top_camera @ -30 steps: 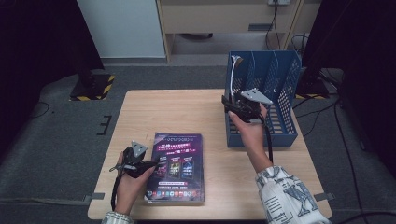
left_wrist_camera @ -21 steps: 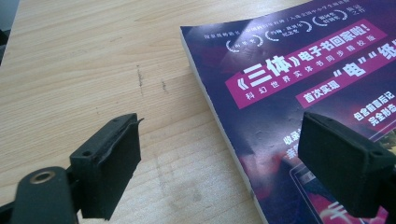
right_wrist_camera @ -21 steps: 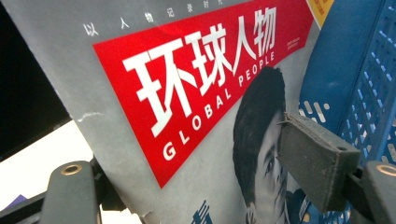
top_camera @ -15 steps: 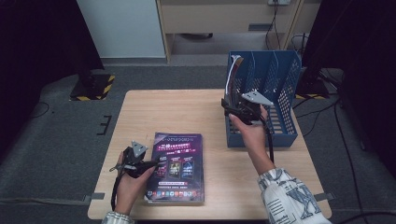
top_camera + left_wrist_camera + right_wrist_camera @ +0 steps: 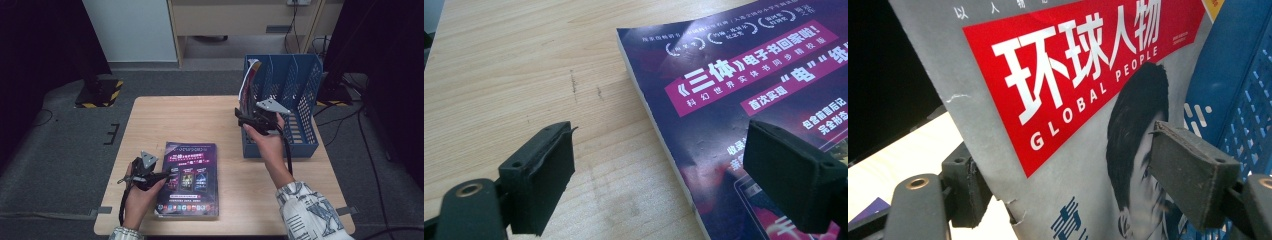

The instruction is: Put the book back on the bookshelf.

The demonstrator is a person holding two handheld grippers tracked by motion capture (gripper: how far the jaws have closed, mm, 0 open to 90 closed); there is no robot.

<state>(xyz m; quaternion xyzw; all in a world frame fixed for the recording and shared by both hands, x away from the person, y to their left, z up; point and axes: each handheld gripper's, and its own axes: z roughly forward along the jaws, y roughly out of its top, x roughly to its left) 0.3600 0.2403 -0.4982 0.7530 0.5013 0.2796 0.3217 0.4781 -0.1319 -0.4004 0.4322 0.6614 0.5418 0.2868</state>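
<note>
Blue file rack (image 5: 305,107) stands at the table's (image 5: 200,117) far right; a grey magazine (image 5: 1058,115) with a red title band stands in its left slot, curling at the top. Right gripper (image 5: 248,118) has just been opening: the magazine sits between its jaws and the right pad looks clear of the cover, so release is the step in hand. Left gripper (image 5: 162,175) waits open at the left edge of the purple magazine (image 5: 190,175) lying flat near the front. Next: back the right gripper out, then close the left on that edge.

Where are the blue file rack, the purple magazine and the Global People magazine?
blue file rack (image 5: 305,135), high view, its right mesh wall.
purple magazine (image 5: 190,175), high view, middle of its cover.
Global People magazine (image 5: 1073,85), right gripper view, its red title band.
</note>
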